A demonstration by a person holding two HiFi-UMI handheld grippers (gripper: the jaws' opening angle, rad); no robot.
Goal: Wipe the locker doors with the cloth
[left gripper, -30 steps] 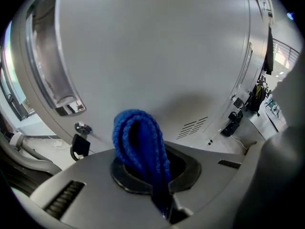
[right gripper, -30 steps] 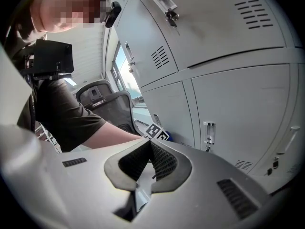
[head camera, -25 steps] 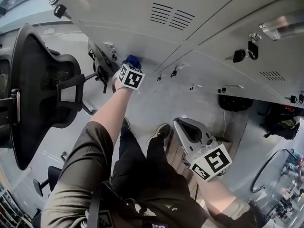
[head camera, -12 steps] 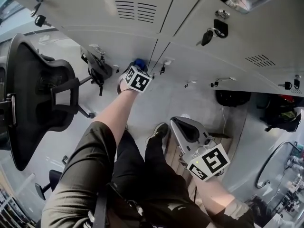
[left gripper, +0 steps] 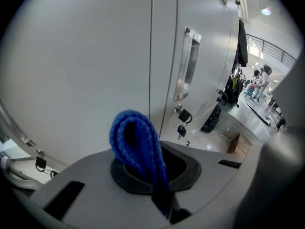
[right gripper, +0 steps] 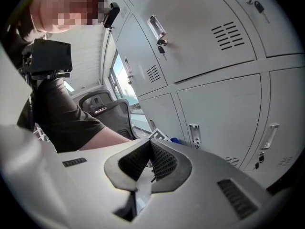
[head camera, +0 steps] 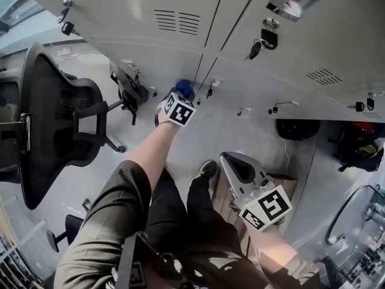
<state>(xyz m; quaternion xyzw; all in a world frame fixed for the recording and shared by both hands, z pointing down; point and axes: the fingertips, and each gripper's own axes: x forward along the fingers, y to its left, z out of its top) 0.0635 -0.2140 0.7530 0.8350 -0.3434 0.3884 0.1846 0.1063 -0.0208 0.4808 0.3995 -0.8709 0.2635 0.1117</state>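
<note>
Blue cloth (left gripper: pixel 136 137) juts from the clamped left claw (left gripper: pixel 157 175) toward the locker door (left gripper: pixel 86 56); right claw (right gripper: pixel 150 168) closed.

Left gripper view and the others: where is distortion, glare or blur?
Left gripper view: fisheye, black corners; the blue cloth is sharp. Head view: pale glare on a locker door. Right gripper view: the locker doors bow; mosaic patch at top left.

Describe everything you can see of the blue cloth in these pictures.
The cloth is bright blue with a knitted, ribbed look. It is folded into a loop, and its rounded end sticks out past the left gripper, whose jaws are shut on its lower part. It points at a plain grey locker door, near the seam between two doors. Whether it presses on the metal cannot be told.
</note>
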